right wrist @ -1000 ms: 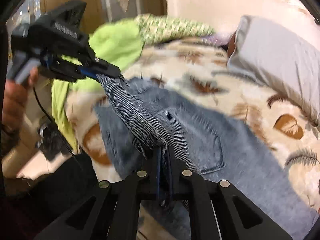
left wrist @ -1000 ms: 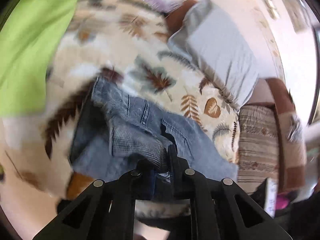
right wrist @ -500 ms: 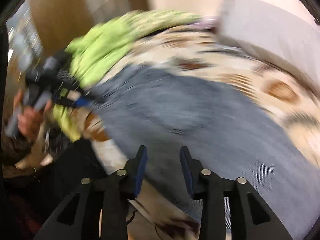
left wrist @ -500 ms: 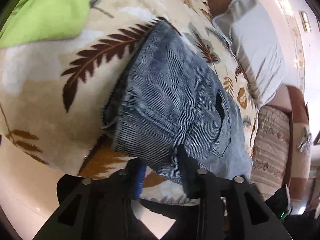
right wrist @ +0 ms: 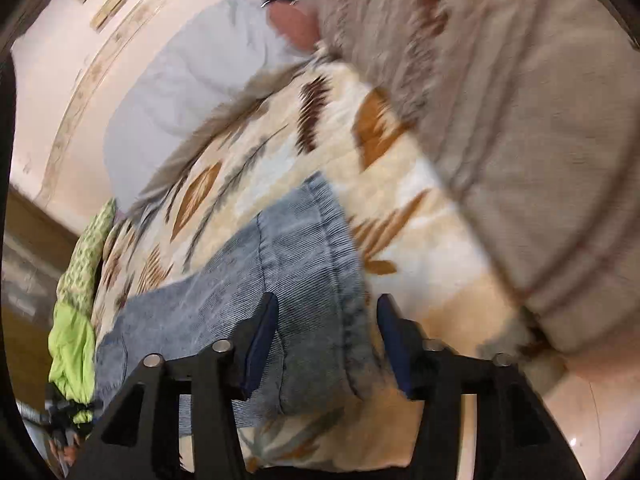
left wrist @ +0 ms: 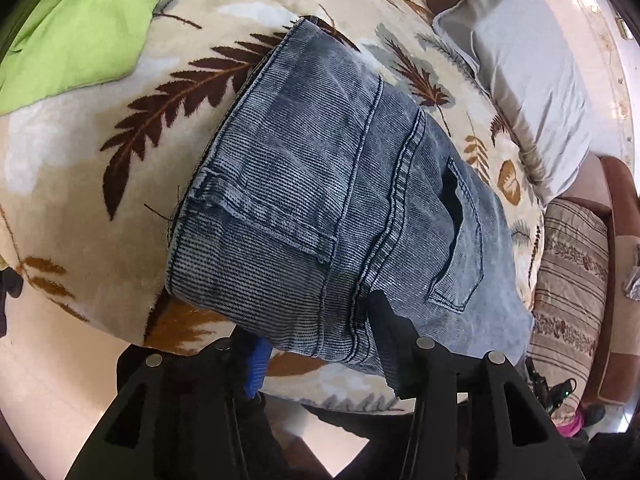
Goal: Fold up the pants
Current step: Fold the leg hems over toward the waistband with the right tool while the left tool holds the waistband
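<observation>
Now we are keeping both tongs spread, the left gripper [left wrist: 320, 334] at the waist and the right gripper [right wrist: 326, 344] at the leg end, while the pants [left wrist: 340, 200] are lying flat on the blanket [left wrist: 132, 160], so we should be pinching each end fully before folding.

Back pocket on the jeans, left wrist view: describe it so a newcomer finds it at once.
Start at the leaf-print blanket covering the bed, then the blue jeans lying on it. The back pocket is the stitched patch on their right side, its top gaping dark, unlike the flat denim around it.
</observation>
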Available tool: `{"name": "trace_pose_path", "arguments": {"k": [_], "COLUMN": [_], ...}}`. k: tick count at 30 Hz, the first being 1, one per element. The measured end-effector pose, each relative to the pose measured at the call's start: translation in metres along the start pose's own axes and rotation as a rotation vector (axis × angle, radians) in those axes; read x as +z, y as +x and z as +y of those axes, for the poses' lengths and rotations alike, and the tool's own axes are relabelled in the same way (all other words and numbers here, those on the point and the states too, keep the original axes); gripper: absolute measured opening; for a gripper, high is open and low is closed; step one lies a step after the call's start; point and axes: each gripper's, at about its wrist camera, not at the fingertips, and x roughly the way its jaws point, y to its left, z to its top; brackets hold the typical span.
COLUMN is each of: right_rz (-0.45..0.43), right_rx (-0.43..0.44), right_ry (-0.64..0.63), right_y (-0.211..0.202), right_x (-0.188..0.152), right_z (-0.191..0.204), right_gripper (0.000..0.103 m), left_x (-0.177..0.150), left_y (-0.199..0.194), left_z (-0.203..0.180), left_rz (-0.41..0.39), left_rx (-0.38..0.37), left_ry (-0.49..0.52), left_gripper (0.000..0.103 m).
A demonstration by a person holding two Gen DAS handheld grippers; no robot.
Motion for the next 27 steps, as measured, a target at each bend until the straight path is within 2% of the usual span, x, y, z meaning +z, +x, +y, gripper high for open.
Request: {"name": "trace_pose_path", "arguments": {"k": [1, 2, 3, 5, 7, 9, 10, 11, 12, 13, 14, 16, 19, 21, 23, 25, 26, 27], "right_rz": [0.007, -0.003, -0.061, -0.167, -0.143, -0.055, -0.035, -0.037, -0.054, -0.085, -0.107, -0.154, -0.175, -0.156, -0.133, -0.135, -0.143, -0.145], "right_rx": [-0.005, -0.004, 0.019, 0.048, 0.030, -0.042, -0.091, -0.095, -0.075, -0.026, 0.013, 0.058, 0.104, 0.164, 0.220, 0.238, 0.257, 0.287], "right_ry": [-0.034, -0.066, -0.098, -0.138, -0.136, -0.132, -0.117, -0.089, -0.052, 0.000, 0.028, 0.075, 0.132, 0.178, 0.195, 0.171, 0.187, 0.220], "right_y": [0.004, 0.002, -0.010, -0.033, -0.026, -0.005, 0.000, -0.001, -0.006, -0.017, -0.027, -0.043, -0.044, -0.030, -0.013, 0.002, 0.007, 0.009], "right_x": [0.002, 0.006, 0.013, 0.023, 0.031, 0.031, 0.026, 0.020, 0.013, 0.001, -0.009, -0.035, -0.059, -0.075, -0.075, -0.076, -0.073, -0.072], "right_z": [0.007, 0.014, 0.025, 0.036, 0.035, 0.027, 0.021, 0.014, 0.007, -0.002, -0.006, -0.016, -0.031, -0.036, -0.036, -0.028, -0.028, -0.032], "right_gripper": [0.005, 0.005, 0.004, 0.004, 0.005, 0.010, 0.012, 0.013, 0.014, 0.021, 0.034, 0.052, 0.054, 0.054, 0.054, 0.054, 0.049, 0.036], "left_x": [-0.001, -0.002, -0.003, -0.004, -0.004, -0.005, -0.005, -0.005, -0.005, -0.005, -0.004, -0.002, -0.001, -0.002, -0.003, -0.003, -0.002, -0.002], "left_y": [-0.002, -0.004, -0.007, -0.008, -0.001, 0.004, 0.003, 0.003, 0.002, 0.003, 0.003, 0.005, 0.007, 0.007, 0.007, 0.006, 0.005, 0.003], "left_z": [0.001, 0.000, -0.002, -0.006, -0.006, -0.008, -0.010, -0.011, -0.011, -0.011, -0.011, -0.010, -0.012, -0.015, -0.017, -0.017, -0.016, -0.016], "left_rz": [-0.003, -0.012, -0.022, -0.043, -0.028, -0.025, -0.027, -0.027, -0.024, -0.019, -0.017, -0.015, -0.021, -0.022, -0.024, -0.024, -0.019, -0.015], "left_rx": [0.000, -0.011, -0.021, 0.005, 0.032, 0.047, 0.052, 0.054, 0.054, 0.053, 0.048, 0.046, 0.066, 0.081, 0.088, 0.084, 0.078, 0.065], "left_ry": [-0.007, -0.018, -0.023, -0.021, -0.020, -0.027, -0.026, -0.023, -0.018, -0.018, -0.023, -0.032, -0.016, 0.001, 0.005, 0.000, -0.009, -0.024], "left_gripper": [0.043, 0.043, 0.043, 0.043, 0.043, 0.043, 0.043, 0.044, 0.044, 0.044, 0.045, 0.045, 0.046, 0.048, 0.048, 0.048, 0.046, 0.046]}}
